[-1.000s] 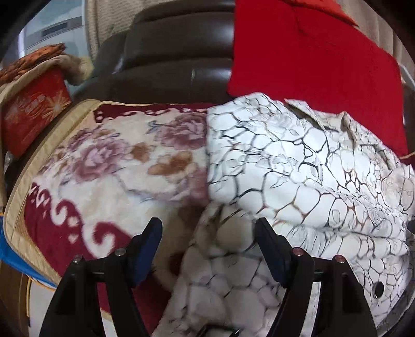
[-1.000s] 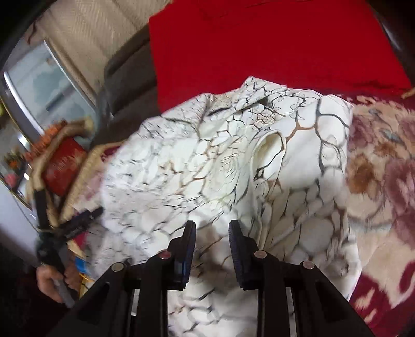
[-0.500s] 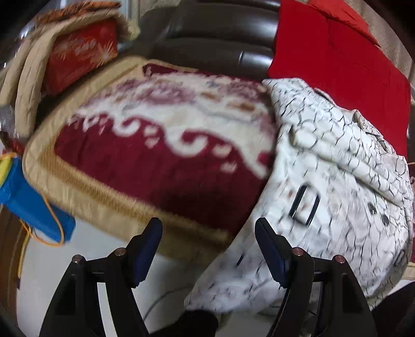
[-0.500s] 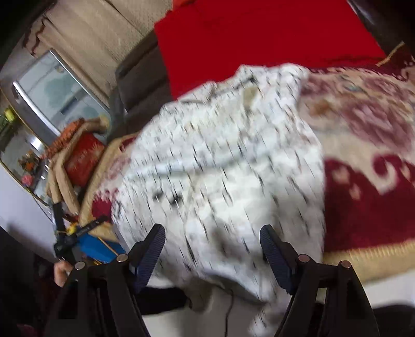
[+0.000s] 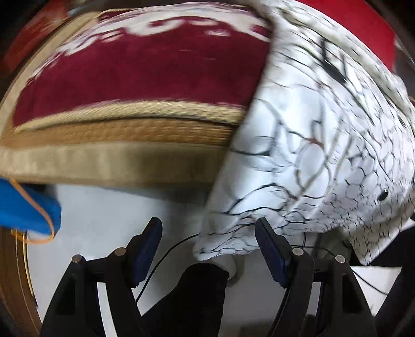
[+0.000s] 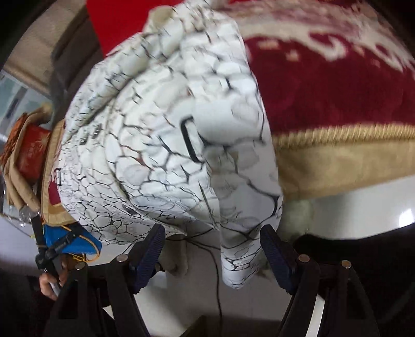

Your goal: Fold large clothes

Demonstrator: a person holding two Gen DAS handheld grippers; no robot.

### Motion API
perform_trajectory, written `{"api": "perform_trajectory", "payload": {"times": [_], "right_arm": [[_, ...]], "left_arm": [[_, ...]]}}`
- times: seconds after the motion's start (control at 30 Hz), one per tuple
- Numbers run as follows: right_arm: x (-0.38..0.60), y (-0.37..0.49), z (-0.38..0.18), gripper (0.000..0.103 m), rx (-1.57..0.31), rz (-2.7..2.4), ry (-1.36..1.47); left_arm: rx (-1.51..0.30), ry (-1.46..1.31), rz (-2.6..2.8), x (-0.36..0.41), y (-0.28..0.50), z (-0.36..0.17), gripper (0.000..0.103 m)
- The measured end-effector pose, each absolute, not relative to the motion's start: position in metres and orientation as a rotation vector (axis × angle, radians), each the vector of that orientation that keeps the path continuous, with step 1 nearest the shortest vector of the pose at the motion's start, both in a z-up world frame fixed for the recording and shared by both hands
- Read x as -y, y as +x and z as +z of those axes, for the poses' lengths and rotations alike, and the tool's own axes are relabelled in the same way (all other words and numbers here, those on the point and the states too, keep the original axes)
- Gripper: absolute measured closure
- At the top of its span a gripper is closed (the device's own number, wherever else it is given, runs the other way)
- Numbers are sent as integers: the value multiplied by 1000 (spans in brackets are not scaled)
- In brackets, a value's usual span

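Blur smears most of both views, so the pattern of the dark red and cream plush blanket with a tan braided border reads only as streaks, and the furniture under it is hidden altogether. The white padded jacket with a black crackle print lies on that blanket and spills over its front edge, its lower hem hanging free above the pale glossy floor; the upper part runs out of sight toward twelve o'clock against a bright red cloth and I cannot make out a collar or sleeves with any certainty. In the right wrist view a black rectangular buckle shows near the jacket's middle, and a narrow tail of the hem dangles at about six o'clock. The left gripper points steeply down with its blue-padded fingers spread wide; the hem corner hangs between them but neither pad presses on it. The right gripper also tips downward, jaws wide apart, the dangling tail loose between the fingers. At eight o'clock in the right view a bare hand grips the other tool's black handle, half cut off by the frame. A blue bag with an orange cord sits at nine o'clock under the blanket's edge, and a thin black cable trails across the floor.
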State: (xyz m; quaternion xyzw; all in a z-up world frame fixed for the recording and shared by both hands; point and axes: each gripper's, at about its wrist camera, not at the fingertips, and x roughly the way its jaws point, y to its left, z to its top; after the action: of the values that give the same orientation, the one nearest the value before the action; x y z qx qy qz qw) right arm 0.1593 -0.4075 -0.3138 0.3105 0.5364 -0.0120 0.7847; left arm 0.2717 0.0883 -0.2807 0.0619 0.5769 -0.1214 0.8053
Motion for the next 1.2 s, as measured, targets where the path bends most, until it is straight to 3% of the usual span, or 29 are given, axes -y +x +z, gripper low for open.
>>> {"api": "perform_trajectory", "payload": {"times": [0.3,0.33,0.4,0.5,0.6,0.8,0.83,0.87,0.9,0.93,1.2], "right_arm": [[412,145,-327,24,-1186,-124,646],[414,145,-333,24,-1197,-147,642],[414,147,-340,24,-1212,-169,629],[409,151,-350,24,-1235,-198,609],[405,159,-365,24,-1271,-223,611],[401,172,-399,24,-1292,-283,622],[400,171,-404,31,-1279,-272,619],[401,171,-406,58,-1272,-255,608],[402,170,-406,78,-1278,-242,597],[404,170,-405,94,-1286,-238,592],[401,147,-337,96,-1182,97,732]], "left_arm": [[-1203,157,-358,-61,281,-289,31],[-1201,155,-378,-58,280,-289,54],[-1215,148,-415,-49,279,-291,77],[-1213,160,-400,-44,280,-293,73],[-1243,132,-373,-46,285,-296,34],[-1236,157,-412,-42,280,-300,34],[-1239,161,-431,-39,278,-301,46],[-1240,164,-451,-35,276,-302,58],[-1239,173,-461,-32,274,-303,85],[-1242,175,-464,-31,274,-303,98],[-1119,1,-663,-36,253,-260,100]]}}
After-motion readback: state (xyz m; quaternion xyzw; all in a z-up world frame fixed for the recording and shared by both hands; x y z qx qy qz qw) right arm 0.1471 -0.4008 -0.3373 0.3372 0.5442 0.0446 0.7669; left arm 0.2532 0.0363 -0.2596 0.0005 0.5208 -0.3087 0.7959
